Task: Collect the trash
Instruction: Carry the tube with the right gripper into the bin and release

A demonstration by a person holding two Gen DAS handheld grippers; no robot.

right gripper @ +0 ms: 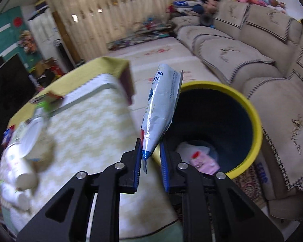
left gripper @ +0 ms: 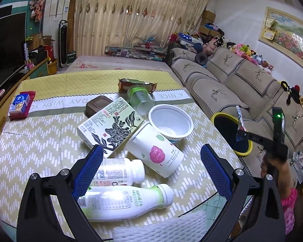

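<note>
— While my right hand-held gripper [right gripper: 150,161] pinches the crinkly blue-and-white foil packet [right gripper: 161,109] by its bottom corner, just beside the rim of the round yellow-rimmed dark bin [right gripper: 252,109], does it feel secure?

— Barely: I judge it light, limp and slick, so I'd hold it by the seam. My left hand-held gripper [left gripper: 151,173] gapes empty over two white plastic bottles [left gripper: 129,201].

— And the room?

— A patterned yellow cloth covers the worktop [left gripper: 36,141]; a beige sofa [left gripper: 228,76] stands behind the bin.
</note>
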